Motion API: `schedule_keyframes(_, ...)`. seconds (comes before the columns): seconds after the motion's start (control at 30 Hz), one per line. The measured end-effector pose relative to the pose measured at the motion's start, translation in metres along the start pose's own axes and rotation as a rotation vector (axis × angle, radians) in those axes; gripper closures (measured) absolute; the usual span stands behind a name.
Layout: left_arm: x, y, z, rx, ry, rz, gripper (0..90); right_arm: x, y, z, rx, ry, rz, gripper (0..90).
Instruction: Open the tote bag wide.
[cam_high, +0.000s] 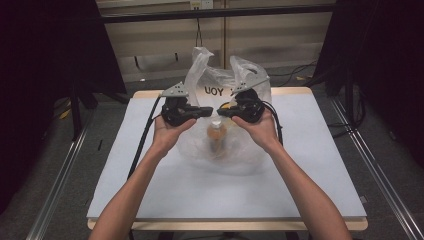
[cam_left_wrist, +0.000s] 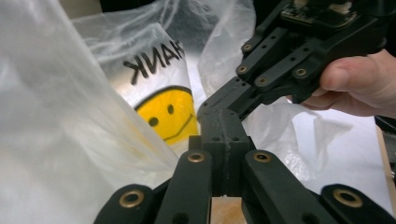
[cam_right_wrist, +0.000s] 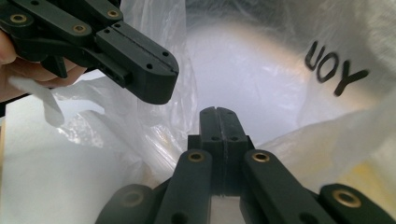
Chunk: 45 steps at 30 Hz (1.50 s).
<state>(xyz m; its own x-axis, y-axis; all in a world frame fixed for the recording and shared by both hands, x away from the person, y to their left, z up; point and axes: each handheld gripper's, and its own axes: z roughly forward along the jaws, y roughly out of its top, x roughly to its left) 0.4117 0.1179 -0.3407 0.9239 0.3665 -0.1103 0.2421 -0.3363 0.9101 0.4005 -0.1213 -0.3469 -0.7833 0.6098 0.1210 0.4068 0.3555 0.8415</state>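
- Left gripper (cam_high: 209, 112): jaws pressed together, nothing clearly pinched; tip meets the right gripper (cam_high: 221, 113), jaws likewise together.
- Plastic bag (cam_high: 240, 150) stands mid-table toward the far edge; bottle (cam_high: 216, 134) inside is blurred.
- Both forearms reach in from the near edge, hands turned inward.

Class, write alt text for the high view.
Two hands hold the left hand-held gripper and right hand-held gripper, jaws shut, tips nearly meeting over a translucent plastic bag on a pale table.
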Motion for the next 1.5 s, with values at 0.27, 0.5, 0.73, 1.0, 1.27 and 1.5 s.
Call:
schedule_keyframes(0.27,-0.01,-0.011,0.004,-0.008,-0.026,-0.005,90.0,0.002,-0.013,-0.006,-0.001,0.008,0.01,90.0)
schedule_keyframes(0.5,-0.015,-0.016,0.004,-0.01,-0.033,-0.004,90.0,0.01,-0.021,-0.013,-0.001,0.021,-0.002,90.0)
schedule_keyframes(0.73,-0.015,-0.016,-0.003,-0.024,-0.021,0.001,90.0,0.024,-0.027,-0.012,0.007,0.05,-0.026,90.0)
schedule_keyframes(1.0,-0.002,-0.025,-0.001,-0.036,0.014,-0.041,90.0,0.036,-0.033,0.0,0.015,0.079,-0.05,90.0)
schedule_keyframes(1.27,0.013,-0.043,0.002,0.003,0.046,-0.082,90.0,0.031,-0.039,-0.009,-0.073,0.067,-0.027,90.0)
schedule_keyframes(1.5,0.006,-0.048,0.003,0.027,0.04,-0.046,90.0,0.015,-0.04,-0.017,-0.122,0.043,0.042,90.0)
